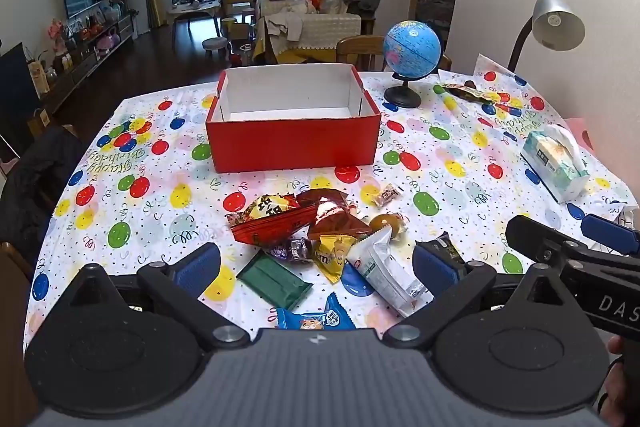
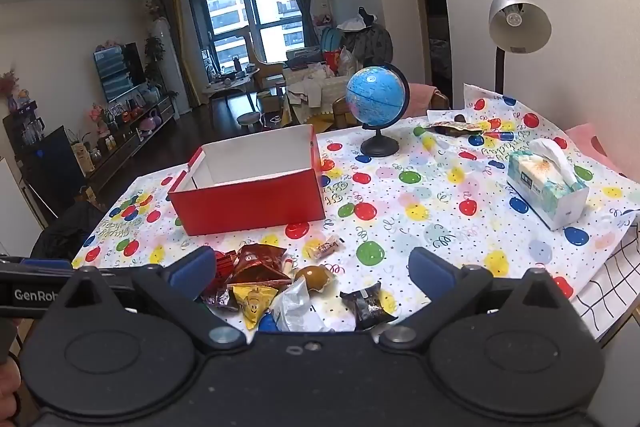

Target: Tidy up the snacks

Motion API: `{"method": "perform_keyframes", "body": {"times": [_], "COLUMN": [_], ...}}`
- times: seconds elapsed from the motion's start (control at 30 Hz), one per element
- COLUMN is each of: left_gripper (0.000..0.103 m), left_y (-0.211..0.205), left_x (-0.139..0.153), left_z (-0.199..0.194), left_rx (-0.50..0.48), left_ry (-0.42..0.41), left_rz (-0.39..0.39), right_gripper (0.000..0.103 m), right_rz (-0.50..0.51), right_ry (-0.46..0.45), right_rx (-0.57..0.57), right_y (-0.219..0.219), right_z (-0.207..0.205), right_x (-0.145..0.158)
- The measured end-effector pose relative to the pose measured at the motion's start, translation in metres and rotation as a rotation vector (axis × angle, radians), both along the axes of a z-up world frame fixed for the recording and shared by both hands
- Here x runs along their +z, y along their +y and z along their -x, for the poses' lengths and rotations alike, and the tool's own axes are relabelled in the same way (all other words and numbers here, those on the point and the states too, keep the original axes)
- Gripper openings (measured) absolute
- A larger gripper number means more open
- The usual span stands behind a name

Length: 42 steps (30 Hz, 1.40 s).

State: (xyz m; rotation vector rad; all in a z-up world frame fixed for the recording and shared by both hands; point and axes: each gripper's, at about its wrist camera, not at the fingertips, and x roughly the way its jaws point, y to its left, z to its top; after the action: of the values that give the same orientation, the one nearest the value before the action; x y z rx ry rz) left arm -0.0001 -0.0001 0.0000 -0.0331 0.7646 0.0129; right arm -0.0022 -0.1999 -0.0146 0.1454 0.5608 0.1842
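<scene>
An empty red box (image 1: 294, 143) with a white inside stands on the balloon-print tablecloth; it also shows in the right wrist view (image 2: 252, 203). In front of it lies a pile of snacks: a red packet (image 1: 276, 223), a yellow M&M's bag (image 1: 334, 257), a green packet (image 1: 274, 279), a white pouch (image 1: 386, 271), a blue packet (image 1: 314, 319) and a dark packet (image 2: 368, 303). My left gripper (image 1: 316, 263) is open and empty above the pile. My right gripper (image 2: 312, 267) is open and empty over the pile's right side; it also shows at the right of the left wrist view (image 1: 576, 239).
A blue globe (image 1: 412, 47) stands behind the box on the right. A tissue pack (image 1: 556, 163) lies at the right edge. A desk lamp (image 1: 556, 23) stands at the far right. More wrappers (image 1: 466, 91) lie near the globe. A small candy (image 1: 386, 195) lies apart.
</scene>
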Motion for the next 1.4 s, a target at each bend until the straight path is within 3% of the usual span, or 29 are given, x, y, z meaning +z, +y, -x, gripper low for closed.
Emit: {"method": "perform_keyframes", "body": {"times": [1.4], "left_gripper": [0.103], "left_y": [0.0009], "left_x": [0.0076], "left_z": [-0.0001], "left_rx": [0.005], "left_ry": [0.010], "left_rz": [0.018], "right_gripper": [0.103], "right_rz": [0.006], "right_ry": [-0.007], "right_rx": [0.001], "right_y": [0.0000], "right_z": [-0.0010], "right_x": [0.0016]}}
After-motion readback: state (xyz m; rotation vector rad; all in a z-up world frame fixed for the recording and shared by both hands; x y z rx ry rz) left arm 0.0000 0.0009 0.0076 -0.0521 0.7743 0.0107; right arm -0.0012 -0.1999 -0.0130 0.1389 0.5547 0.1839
